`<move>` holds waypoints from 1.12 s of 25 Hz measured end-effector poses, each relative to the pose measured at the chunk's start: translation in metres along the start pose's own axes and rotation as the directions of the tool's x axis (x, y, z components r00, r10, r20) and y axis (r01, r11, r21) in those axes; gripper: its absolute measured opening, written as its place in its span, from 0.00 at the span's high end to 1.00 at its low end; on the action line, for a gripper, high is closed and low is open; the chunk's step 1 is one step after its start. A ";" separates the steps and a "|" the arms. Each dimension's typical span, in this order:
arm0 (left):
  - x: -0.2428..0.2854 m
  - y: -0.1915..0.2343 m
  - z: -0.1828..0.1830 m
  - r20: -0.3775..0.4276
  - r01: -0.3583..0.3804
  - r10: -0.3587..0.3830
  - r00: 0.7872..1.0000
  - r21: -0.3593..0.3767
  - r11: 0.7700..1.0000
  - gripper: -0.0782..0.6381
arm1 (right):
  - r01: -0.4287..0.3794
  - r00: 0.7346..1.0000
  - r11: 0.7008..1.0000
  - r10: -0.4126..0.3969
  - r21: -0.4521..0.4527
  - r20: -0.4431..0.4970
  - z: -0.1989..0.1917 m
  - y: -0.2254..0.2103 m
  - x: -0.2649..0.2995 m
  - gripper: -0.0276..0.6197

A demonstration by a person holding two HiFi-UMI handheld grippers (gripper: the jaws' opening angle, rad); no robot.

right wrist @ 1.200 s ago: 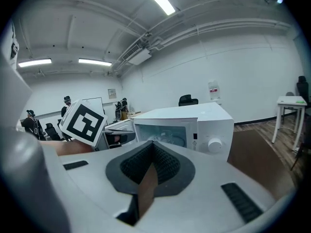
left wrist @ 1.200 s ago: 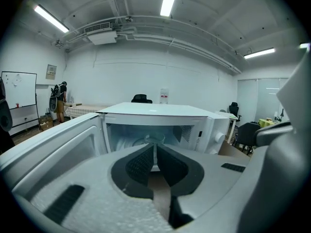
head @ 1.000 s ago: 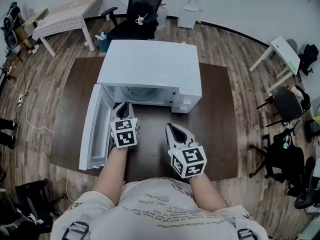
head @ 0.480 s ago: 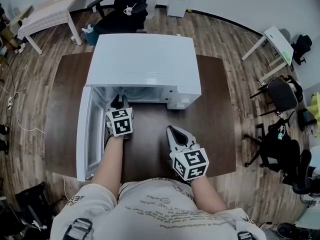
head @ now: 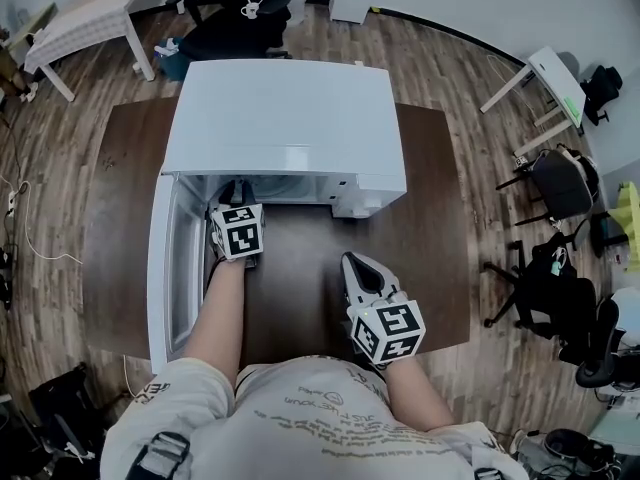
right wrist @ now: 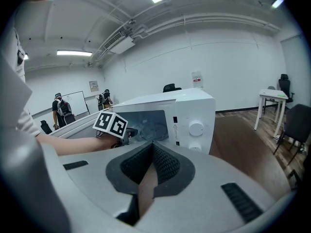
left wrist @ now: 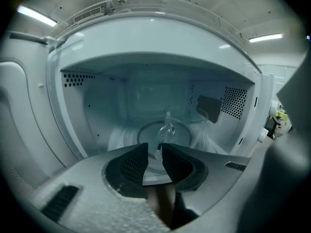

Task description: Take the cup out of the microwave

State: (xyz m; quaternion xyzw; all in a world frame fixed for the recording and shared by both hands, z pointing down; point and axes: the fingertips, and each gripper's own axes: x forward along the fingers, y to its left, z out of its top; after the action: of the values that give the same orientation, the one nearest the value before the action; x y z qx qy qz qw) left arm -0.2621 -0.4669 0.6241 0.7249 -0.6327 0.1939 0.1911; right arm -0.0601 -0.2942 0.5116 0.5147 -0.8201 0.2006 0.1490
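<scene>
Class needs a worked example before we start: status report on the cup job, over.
Left gripper reaching into microwave, jaws narrowly apart. Glass cup on turntable, handle at the tips. Right gripper shut, empty, outside. Door open, path clear.

A clear glass cup [left wrist: 190, 126] with a handle stood upright on the turntable [left wrist: 146, 133] inside the white box-shaped microwave [head: 285, 108]. The microwave's door [head: 163, 268] stood swung open leftward.
</scene>
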 end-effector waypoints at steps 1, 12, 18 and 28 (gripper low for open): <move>0.003 0.001 -0.002 -0.005 -0.002 0.002 1.000 0.001 1.000 0.77 | 0.003 1.000 1.000 -0.003 0.001 -0.004 -0.001 -0.001 0.001 0.94; 0.029 0.003 -0.001 -0.002 -0.008 0.008 1.000 0.009 1.000 0.77 | 0.025 0.999 1.000 -0.025 0.001 -0.037 -0.004 -0.015 0.011 0.94; 0.039 0.015 0.003 0.016 -0.050 0.051 0.999 -0.011 0.999 0.77 | 0.028 0.998 1.000 -0.028 -0.004 -0.054 -0.006 -0.020 0.016 0.94; 0.039 0.024 0.008 0.059 -0.065 0.070 0.996 -0.083 0.994 0.84 | 0.025 0.997 0.999 -0.027 -0.025 -0.069 -0.009 -0.024 0.020 0.94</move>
State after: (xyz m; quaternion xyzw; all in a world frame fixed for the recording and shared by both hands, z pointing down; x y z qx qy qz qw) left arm -0.2811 -0.5072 0.6388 0.7004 -0.6699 0.1518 0.1939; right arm -0.0470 -0.3152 0.5323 0.5162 -0.8100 0.2066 0.1863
